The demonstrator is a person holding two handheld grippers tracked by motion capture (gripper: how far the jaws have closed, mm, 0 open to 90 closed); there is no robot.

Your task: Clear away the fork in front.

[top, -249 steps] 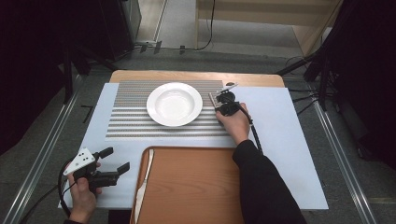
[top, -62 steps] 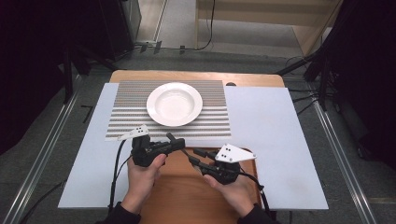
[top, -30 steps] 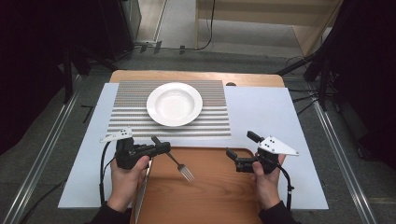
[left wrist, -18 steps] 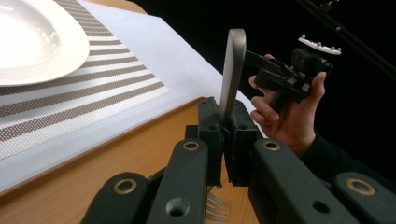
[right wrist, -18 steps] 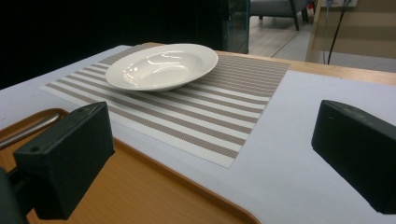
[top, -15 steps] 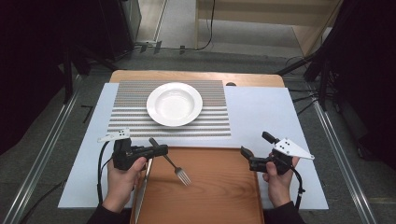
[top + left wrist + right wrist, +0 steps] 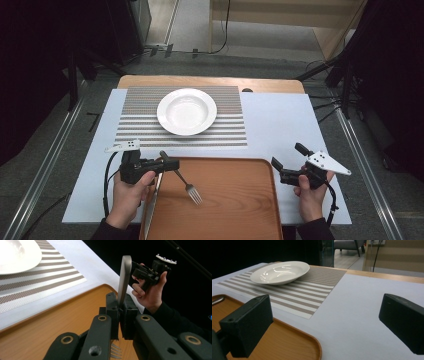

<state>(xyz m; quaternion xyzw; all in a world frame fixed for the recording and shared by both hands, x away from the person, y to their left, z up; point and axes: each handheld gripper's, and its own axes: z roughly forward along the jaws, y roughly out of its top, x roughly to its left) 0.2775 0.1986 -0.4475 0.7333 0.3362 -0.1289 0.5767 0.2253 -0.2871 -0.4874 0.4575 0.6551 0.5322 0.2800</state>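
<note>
My left gripper [image 7: 170, 164] hovers over the left end of the wooden tray [image 7: 235, 215], shut on the handle of a silver fork [image 7: 186, 185]. The fork slants down with its tines just above the tray. In the left gripper view the jaws pinch the fork handle [image 7: 124, 277], and the tines [image 7: 115, 350] show below them. My right gripper [image 7: 290, 156] is open and holds nothing, just right of the tray's far right corner. In the right gripper view its wide-apart jaws frame the pale cloth. The right gripper [image 7: 150, 272] also shows beyond the fork.
A white deep plate [image 7: 187, 111] rests on a striped placemat [image 7: 135, 130] at the far middle of the table; the plate [image 7: 279, 271] also shows from the right gripper. A slim silver utensil [image 7: 152, 202] lies along the tray's left edge. Pale cloth [image 7: 285, 120] covers the right side.
Two seconds ago both grippers met over the tray. Since then my right gripper has moved right, off the tray, open and holding nothing. The left gripper has kept still with the fork.
</note>
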